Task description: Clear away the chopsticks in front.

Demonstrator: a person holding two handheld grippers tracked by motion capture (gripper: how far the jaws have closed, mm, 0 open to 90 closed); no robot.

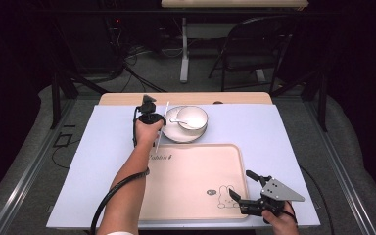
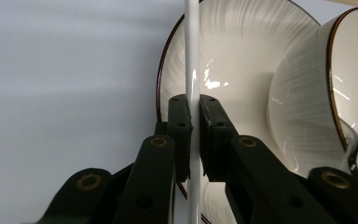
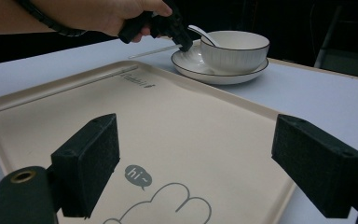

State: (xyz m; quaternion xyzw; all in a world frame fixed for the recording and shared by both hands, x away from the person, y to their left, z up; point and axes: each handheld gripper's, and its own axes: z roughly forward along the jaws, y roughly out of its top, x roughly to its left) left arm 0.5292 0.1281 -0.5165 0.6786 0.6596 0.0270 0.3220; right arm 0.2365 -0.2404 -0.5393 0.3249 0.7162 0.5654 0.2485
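Beside the plate: the left gripper (image 1: pixel 152 119) was clamped on a thin white stick (image 1: pixel 162 126), its pads tight on both sides of it.
Stick: it lay slanted along the plate's (image 1: pixel 172 135) left rim, its near end at the tray's (image 1: pixel 196 196) far edge; whether it touched the plate I could not tell.
Right gripper (image 1: pixel 242 188): jaws wide apart with nothing between them, over the tray's near right corner.
Around: a white bowl (image 1: pixel 192 117) stood on the plate with a spoon (image 1: pixel 177 120) leaning in it, just right of the stick.
In the way: the plate rim and bowl crowded the stick's right side.
Open room: the table (image 1: pixel 107 147) to the left was bare, and so was most of the tray.
Edges: the tray had a raised rim.
Writing: a speech bubble reading "hi~" (image 3: pixel 138 175) beside a rabbit drawing; the script at the far edge was too small to read.
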